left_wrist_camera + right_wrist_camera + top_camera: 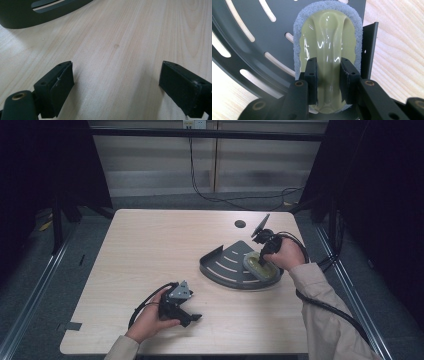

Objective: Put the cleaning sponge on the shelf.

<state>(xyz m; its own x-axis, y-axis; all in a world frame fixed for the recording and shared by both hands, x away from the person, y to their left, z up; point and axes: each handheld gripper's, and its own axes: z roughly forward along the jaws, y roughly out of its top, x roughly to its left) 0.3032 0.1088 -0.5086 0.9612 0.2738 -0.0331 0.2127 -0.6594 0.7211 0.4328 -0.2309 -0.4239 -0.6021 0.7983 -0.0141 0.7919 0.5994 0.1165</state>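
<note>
A dark grey, fan-shaped slotted tray (218, 266) lies right of the table's middle. In it, by its right wall, rests a scrubber (270, 272) with a glossy pale yellow-green handle (327, 32) on a grey scouring pad (298, 37). My right gripper (328, 75) comes down on it from above, its jaws shut on the handle's raised ridge. The same gripper (262, 261) stands over the tray's right end (262, 30). My left gripper (192, 319) rests low near the front edge, open with bare wood between its jaws (117, 75). The tray's curved rim (20, 15) lies ahead of it.
The light wooden table (150, 245) has a round cable hole (240, 224) near its back right. Black cables (325, 305) trail from both grippers. Dark floor and metal frame rails surround the table.
</note>
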